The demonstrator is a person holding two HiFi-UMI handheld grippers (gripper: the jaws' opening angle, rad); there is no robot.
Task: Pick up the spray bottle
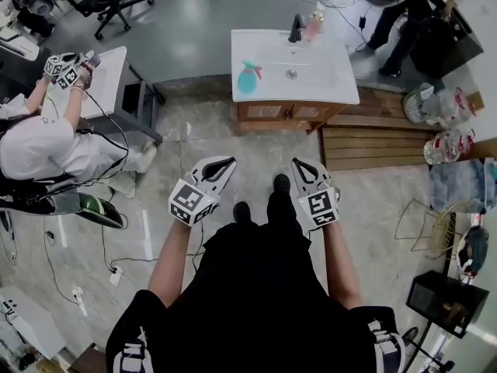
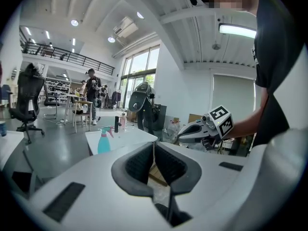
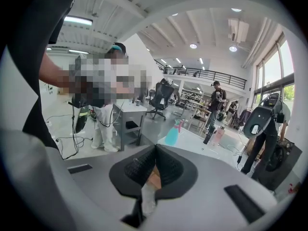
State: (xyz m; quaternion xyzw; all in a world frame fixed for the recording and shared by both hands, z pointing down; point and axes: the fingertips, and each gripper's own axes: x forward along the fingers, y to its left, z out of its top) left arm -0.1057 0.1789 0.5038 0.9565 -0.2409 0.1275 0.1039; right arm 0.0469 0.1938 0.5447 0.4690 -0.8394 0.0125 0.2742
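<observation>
Holding L tool and R tool side by side, both pinched closed w/ nothing inside; well apart from teal spray bottle upright on white worktop.

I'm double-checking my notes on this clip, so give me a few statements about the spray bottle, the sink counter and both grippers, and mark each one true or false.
1. The spray bottle stands upright on the white sink counter. True.
2. The left gripper is shut on the spray bottle. False: its jaws are together on nothing, and the bottle is well apart from it.
3. The right gripper has its jaws closed with nothing between them. True.
4. The spray bottle is red all over. False: its body is teal with a pink trigger head.
5. A black faucet stands at the counter's far edge. True.
</observation>
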